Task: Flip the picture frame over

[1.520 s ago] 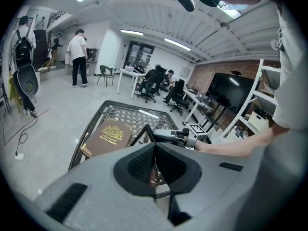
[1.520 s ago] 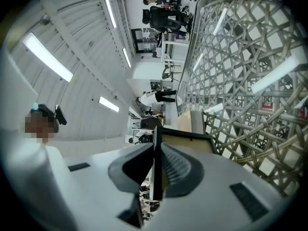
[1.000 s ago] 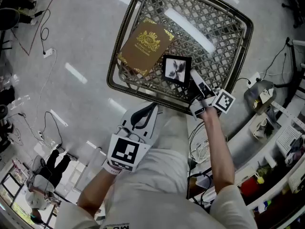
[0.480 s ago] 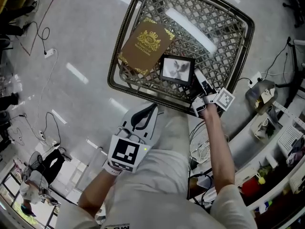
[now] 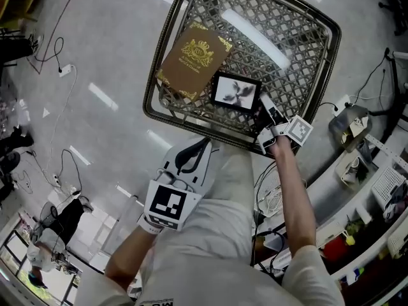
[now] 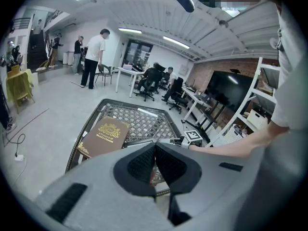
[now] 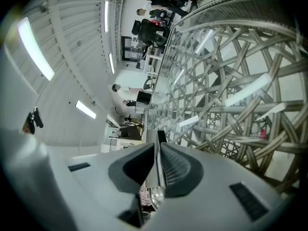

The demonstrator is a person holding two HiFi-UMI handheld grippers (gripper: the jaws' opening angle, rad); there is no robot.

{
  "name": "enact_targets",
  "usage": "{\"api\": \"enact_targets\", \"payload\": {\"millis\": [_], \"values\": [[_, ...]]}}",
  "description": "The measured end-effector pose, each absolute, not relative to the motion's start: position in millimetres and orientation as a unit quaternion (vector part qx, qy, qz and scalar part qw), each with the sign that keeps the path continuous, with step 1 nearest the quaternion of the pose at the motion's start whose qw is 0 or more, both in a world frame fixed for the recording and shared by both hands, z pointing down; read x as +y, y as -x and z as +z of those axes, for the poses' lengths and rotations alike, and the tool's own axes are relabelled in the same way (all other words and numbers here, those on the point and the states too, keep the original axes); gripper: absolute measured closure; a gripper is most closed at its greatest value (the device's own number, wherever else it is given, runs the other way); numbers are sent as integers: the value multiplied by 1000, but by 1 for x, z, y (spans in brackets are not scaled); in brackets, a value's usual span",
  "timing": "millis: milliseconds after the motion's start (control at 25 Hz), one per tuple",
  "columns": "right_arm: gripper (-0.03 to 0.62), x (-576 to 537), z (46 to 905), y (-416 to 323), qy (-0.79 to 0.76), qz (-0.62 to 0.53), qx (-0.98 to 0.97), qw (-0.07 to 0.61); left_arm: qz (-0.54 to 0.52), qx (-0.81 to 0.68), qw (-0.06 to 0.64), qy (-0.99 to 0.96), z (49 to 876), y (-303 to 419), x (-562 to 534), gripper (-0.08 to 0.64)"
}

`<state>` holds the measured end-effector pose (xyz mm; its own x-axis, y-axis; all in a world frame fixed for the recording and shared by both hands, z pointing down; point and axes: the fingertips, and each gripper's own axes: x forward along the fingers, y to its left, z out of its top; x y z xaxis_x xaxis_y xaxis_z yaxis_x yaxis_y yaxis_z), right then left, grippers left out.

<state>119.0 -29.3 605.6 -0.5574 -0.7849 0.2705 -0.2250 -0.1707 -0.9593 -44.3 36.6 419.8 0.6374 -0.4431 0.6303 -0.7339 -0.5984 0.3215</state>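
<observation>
Picture frame [image 5: 236,92] face-up, landscape, in right gripper [image 5: 261,111]

**Colours and patterns on and around the lattice table**

The picture frame [image 5: 236,92] has a black border around a pale grey print with a dark, flower-like shape. Just left of it, the book [image 5: 194,60] is brown with a gold crest, gold lettering and gold corner ornament. The table [image 5: 150,107] is dark bronze metal woven in a diamond lattice. The left gripper [image 5: 205,143] and right gripper [image 5: 260,104] are light grey with black ribbed pads [image 6: 139,165]. Black-and-white square markers cover the cube [image 5: 169,204] on each. The floor [image 5: 108,56] is glossy pale grey with white light streaks.
</observation>
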Motion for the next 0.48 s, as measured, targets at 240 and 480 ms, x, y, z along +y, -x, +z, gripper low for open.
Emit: {"api": "enact_targets", "payload": {"millis": [240,480], "values": [[545,-26,620,-119,434,-641,604,188,253,-343,287,-858,420,45,36,534],[545,-27,621,-112,437,-627,626,156,251,-347,293,-855,417,43,35,535]]}}
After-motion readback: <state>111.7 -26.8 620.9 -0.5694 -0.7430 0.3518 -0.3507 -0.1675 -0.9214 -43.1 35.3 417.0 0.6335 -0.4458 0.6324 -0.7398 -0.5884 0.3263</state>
